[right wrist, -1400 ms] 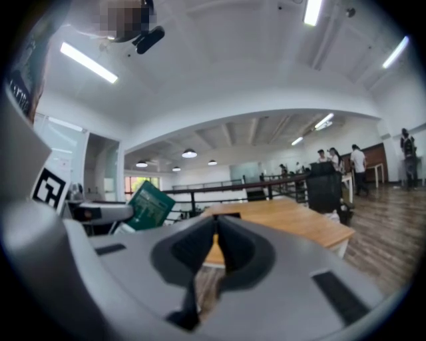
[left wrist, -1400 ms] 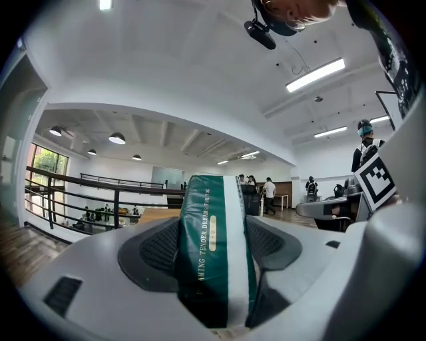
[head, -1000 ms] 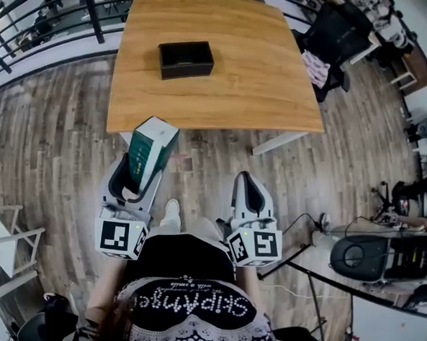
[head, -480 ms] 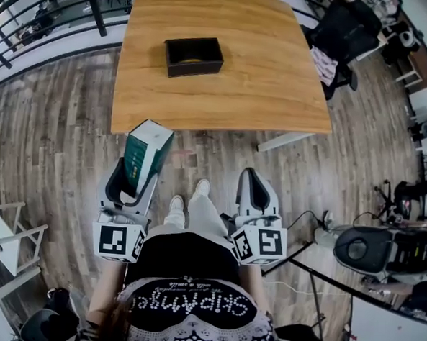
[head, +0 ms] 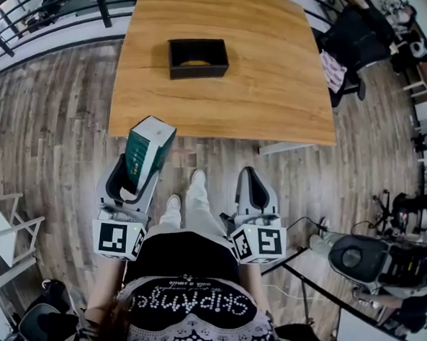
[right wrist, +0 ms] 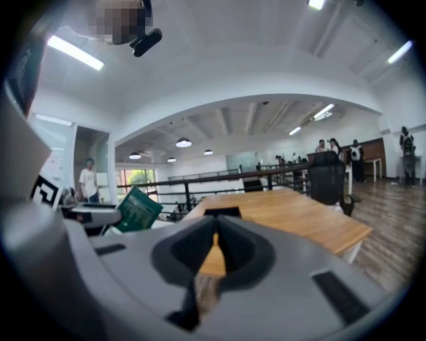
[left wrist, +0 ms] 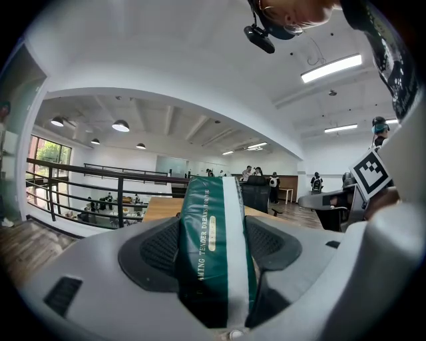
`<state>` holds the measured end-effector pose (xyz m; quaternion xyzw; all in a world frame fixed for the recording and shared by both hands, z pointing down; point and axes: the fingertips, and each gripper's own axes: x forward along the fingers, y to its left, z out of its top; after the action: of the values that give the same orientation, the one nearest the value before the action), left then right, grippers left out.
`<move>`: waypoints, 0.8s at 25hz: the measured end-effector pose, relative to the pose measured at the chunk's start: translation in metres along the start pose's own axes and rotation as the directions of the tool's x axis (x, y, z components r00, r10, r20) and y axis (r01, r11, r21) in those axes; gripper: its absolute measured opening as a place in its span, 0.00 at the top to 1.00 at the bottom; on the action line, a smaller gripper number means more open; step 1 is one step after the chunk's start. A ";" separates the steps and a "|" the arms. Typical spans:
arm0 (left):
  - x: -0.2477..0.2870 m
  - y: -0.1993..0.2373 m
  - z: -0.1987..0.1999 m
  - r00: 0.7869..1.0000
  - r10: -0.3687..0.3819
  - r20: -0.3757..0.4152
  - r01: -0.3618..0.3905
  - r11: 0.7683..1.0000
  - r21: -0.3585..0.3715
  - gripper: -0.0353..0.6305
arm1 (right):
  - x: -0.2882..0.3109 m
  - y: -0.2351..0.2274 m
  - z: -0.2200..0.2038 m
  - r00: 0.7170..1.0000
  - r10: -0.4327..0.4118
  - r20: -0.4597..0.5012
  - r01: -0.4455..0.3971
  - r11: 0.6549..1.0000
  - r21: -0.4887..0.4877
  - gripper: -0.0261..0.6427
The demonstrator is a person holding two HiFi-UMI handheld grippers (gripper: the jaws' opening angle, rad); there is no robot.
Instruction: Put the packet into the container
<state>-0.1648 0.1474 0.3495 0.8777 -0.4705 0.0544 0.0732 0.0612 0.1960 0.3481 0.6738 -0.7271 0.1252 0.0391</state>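
My left gripper (head: 136,172) is clamped on the green and white packet (head: 148,146), which stands up out of the jaws and leans a little to the right. I hold it over the wooden floor (head: 57,135), its top close by the near edge of the table (head: 276,83). The black container (head: 197,71) sits open on the table, farther off and well apart from the packet. My right gripper (head: 255,177) hangs to the right, jaws pressed together with nothing between them
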 end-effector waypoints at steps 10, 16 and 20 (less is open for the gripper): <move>0.072 0.004 0.019 0.997 0.073 0.021 -0.073 0.997 0.008 0.44 | 0.076 -0.044 0.023 0.997 0.074 -0.015 -0.074 0.997 -0.011 0.90; 0.107 0.000 0.036 0.988 0.147 0.041 -0.147 0.989 0.002 0.44 | 0.119 -0.071 0.042 0.990 0.141 -0.007 -0.141 0.990 -0.018 0.90; 0.121 0.002 0.039 0.979 0.201 0.046 -0.201 0.980 -0.007 0.44 | 0.140 -0.082 0.048 0.983 0.185 -0.005 -0.185 0.982 -0.025 0.90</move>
<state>-0.0987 0.0402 0.3315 0.8267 -0.5583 0.0405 0.0574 0.1353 0.0443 0.3435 0.6028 -0.7880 0.1199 0.0371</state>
